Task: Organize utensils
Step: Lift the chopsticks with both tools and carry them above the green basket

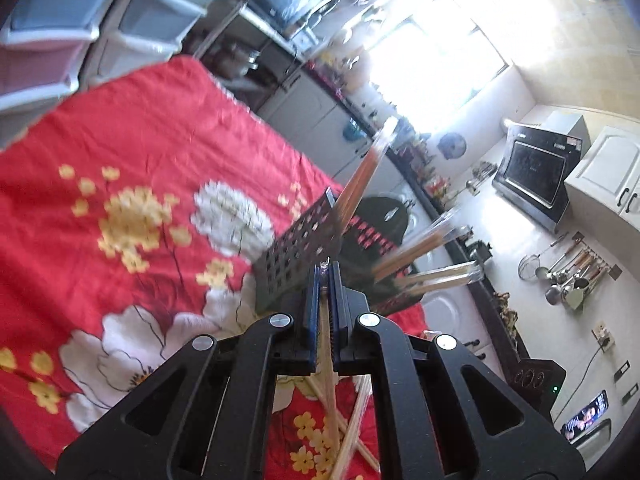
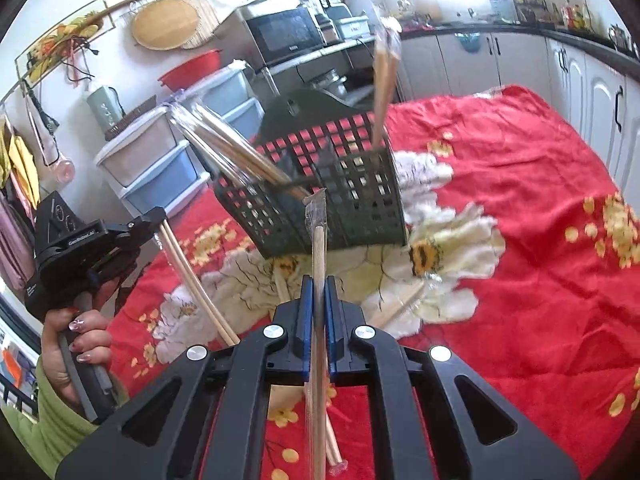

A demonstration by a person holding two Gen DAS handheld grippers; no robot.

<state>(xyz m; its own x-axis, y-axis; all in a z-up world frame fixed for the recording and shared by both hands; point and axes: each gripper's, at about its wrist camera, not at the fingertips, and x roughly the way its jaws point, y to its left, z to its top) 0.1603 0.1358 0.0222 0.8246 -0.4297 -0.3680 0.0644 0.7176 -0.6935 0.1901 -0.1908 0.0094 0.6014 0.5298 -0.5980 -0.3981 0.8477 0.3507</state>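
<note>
A black perforated basket (image 2: 352,200) stands on the red flowered cloth (image 2: 520,200), with wrapped wooden chopsticks (image 2: 383,80) leaning out of it. My right gripper (image 2: 319,284) is shut on a wrapped chopstick pair (image 2: 319,240) just in front of the basket. At the left of the right wrist view, my left gripper (image 2: 160,220), held by a hand (image 2: 76,344), is shut on another pair (image 2: 192,276) that hangs down. In the left wrist view, the left gripper (image 1: 328,276) pinches its wrapped chopsticks (image 1: 330,360) close to the basket (image 1: 296,256). Loose chopsticks (image 2: 404,304) lie on the cloth.
Stacked plastic drawers (image 2: 160,168) and a microwave (image 2: 284,34) on a rack stand behind the table. White cabinets (image 2: 592,92) run along the right. More loose chopsticks (image 1: 352,432) lie crossed on the cloth under the left gripper.
</note>
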